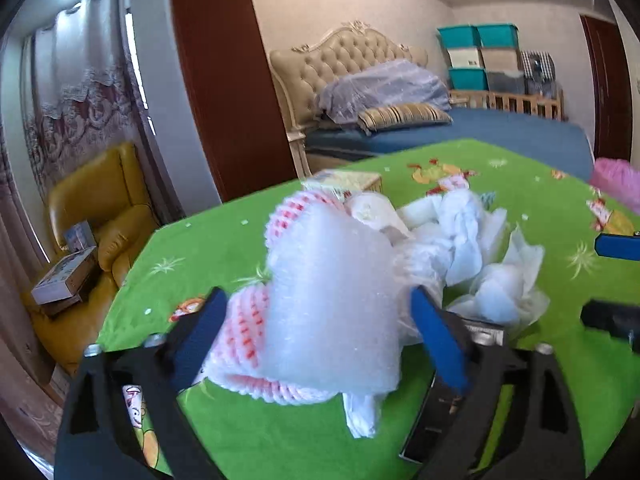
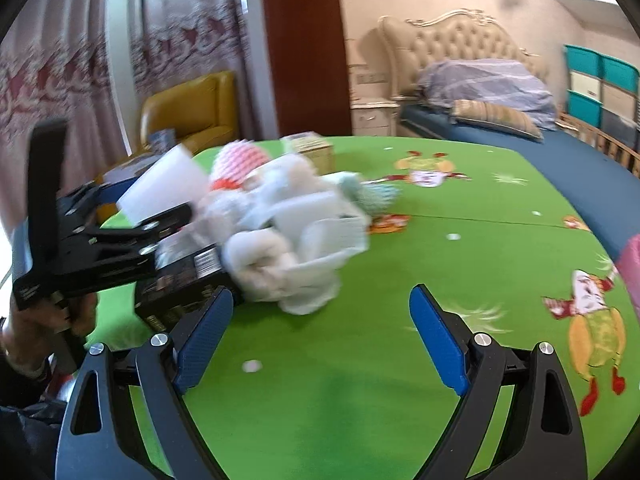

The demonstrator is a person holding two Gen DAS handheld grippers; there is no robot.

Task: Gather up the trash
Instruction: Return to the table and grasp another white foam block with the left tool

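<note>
A heap of trash lies on the green cartoon-print mat [image 1: 224,248]. It holds crumpled white tissues [image 1: 492,280], a white foam sheet [image 1: 332,304], pink-and-white foam netting [image 1: 248,328] and a dark box [image 2: 180,280]. My left gripper [image 1: 316,312] has its blue fingers around the foam sheet and netting, wide apart. It also shows in the right wrist view [image 2: 132,216], at the left of the heap [image 2: 288,236]. My right gripper [image 2: 320,312] is open and empty, just right of the heap above the mat [image 2: 400,380].
A small cardboard box [image 1: 348,182] sits behind the heap. A pink object [image 1: 618,184] lies at the mat's right edge. A bed [image 1: 480,128] stands behind the mat, a yellow armchair [image 1: 104,216] to the left, and stacked storage bins [image 1: 480,56] at the back.
</note>
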